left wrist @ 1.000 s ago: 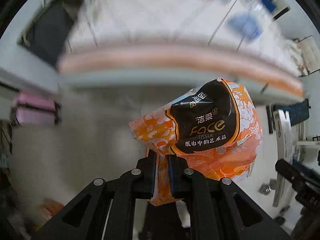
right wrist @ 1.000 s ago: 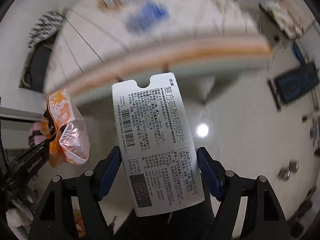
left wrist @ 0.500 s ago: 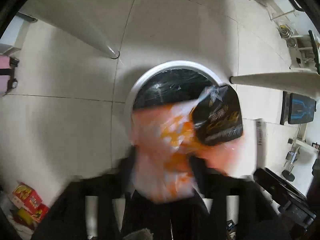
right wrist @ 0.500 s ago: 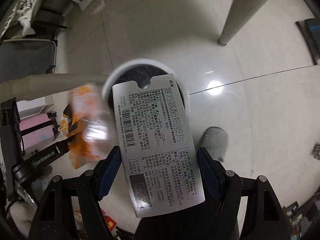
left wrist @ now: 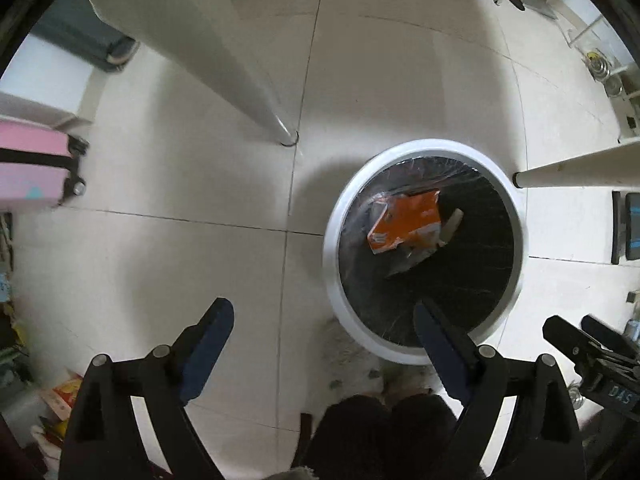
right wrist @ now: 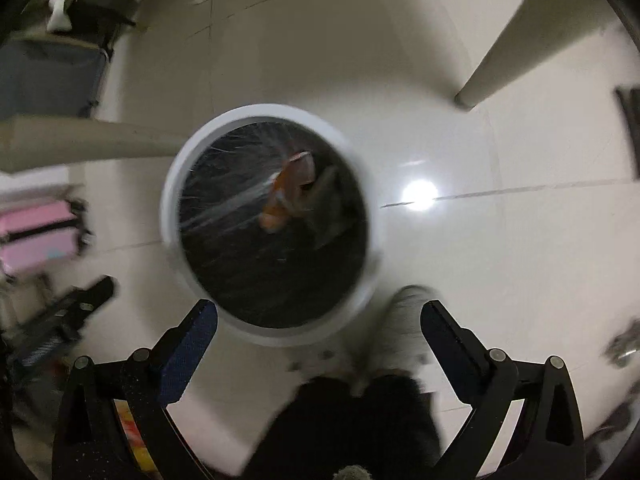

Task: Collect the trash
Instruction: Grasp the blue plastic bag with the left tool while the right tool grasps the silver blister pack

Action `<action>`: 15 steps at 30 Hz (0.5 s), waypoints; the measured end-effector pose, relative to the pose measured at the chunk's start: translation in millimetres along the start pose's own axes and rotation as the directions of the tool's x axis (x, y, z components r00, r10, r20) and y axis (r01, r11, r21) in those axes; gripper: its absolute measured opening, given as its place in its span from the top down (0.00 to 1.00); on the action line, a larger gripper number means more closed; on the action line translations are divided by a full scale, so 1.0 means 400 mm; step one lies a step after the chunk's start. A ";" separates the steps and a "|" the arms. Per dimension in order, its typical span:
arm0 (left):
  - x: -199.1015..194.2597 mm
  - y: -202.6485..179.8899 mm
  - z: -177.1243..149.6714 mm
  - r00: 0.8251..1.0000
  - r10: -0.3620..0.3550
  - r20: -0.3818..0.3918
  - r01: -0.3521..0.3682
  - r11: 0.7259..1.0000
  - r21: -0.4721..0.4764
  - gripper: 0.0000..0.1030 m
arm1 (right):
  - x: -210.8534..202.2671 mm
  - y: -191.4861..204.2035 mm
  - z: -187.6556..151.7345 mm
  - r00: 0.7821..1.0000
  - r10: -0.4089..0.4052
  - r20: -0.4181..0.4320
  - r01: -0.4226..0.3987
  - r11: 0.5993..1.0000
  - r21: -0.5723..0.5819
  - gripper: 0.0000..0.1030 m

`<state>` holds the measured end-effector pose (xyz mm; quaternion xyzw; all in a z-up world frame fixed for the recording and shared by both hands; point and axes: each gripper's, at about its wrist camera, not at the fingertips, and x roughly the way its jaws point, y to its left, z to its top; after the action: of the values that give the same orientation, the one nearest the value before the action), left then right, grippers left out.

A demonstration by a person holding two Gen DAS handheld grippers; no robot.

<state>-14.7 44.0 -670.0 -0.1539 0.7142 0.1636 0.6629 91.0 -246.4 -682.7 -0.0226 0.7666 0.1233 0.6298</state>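
Note:
A round white trash bin [left wrist: 332, 220] with a black liner stands on the tiled floor below both grippers; it also shows in the right wrist view [right wrist: 170, 200]. The orange tissue wrapper [left wrist: 404, 220] lies inside it, with a pale card-like piece [left wrist: 450, 224] beside it. The wrapper shows blurred in the right wrist view [right wrist: 282, 196]. My left gripper [left wrist: 324, 340] is open and empty above the bin's near left rim. My right gripper [right wrist: 318, 334] is open and empty above the bin's near rim.
Table legs [left wrist: 224, 68] [left wrist: 576, 168] stand beside the bin. A pink suitcase [left wrist: 32, 168] is at the left. The person's grey slippers [right wrist: 400, 320] and dark trousers [left wrist: 376, 432] are near the bin. Boxes [left wrist: 60, 396] lie at the lower left.
Both grippers have opened. The orange wrapper and the silver blister card have dropped into the bin. The view has swung from the table down to the floor.

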 end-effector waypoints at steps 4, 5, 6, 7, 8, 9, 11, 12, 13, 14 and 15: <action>-0.084 -0.022 -0.037 1.000 -0.004 0.004 0.004 1.000 0.005 0.11 | -0.070 0.014 -0.018 0.996 -0.092 0.023 0.093 0.995 -0.042 0.00; -0.113 -0.024 -0.041 1.000 -0.007 0.007 0.007 1.000 0.009 0.11 | -0.093 0.019 -0.024 0.994 -0.107 0.027 0.108 0.993 -0.051 0.00; -0.126 -0.029 -0.047 1.000 -0.010 0.017 0.010 1.000 0.013 0.11 | -0.111 0.023 -0.028 0.993 -0.111 0.032 0.113 0.992 -0.054 0.01; -0.149 -0.031 -0.051 1.000 -0.009 0.018 0.009 1.000 0.018 0.11 | -0.139 0.028 -0.034 0.992 -0.119 0.040 0.121 0.991 -0.061 0.01; -0.174 -0.032 -0.055 1.000 -0.010 0.021 0.010 1.000 0.018 0.11 | -0.161 0.031 -0.040 0.991 -0.124 0.046 0.127 0.990 -0.066 0.01; -0.192 -0.034 -0.063 1.000 -0.014 0.023 0.014 1.000 0.018 0.11 | -0.183 0.040 -0.045 0.991 -0.126 0.052 0.130 0.989 -0.068 0.01; -0.215 -0.037 -0.087 0.999 -0.018 0.026 0.018 1.000 0.016 0.11 | -0.245 0.048 -0.058 0.989 -0.130 0.065 0.135 0.988 -0.073 0.01; -0.253 -0.032 -0.093 0.999 -0.021 0.030 0.020 1.000 0.014 0.11 | -0.268 0.053 -0.065 0.989 -0.130 0.071 0.135 0.988 -0.073 0.01; -0.265 -0.029 -0.104 0.999 -0.024 0.034 0.023 1.000 0.013 0.11 | -0.295 0.059 -0.072 0.988 -0.131 0.077 0.136 0.988 -0.073 0.01; -0.291 -0.023 -0.112 0.999 -0.024 0.037 0.024 1.000 0.012 0.11 | -0.327 0.066 -0.080 0.988 -0.130 0.082 0.136 0.988 -0.075 0.01; -0.306 -0.022 -0.123 0.999 -0.027 0.041 0.026 1.000 0.012 0.11 | -0.364 0.075 -0.090 0.988 -0.127 0.087 0.134 0.988 -0.074 0.01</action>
<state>-45.8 14.9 -545.1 -0.1560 0.6992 0.1539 0.6805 80.7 -242.5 -530.1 -0.0927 0.7313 0.1131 0.6662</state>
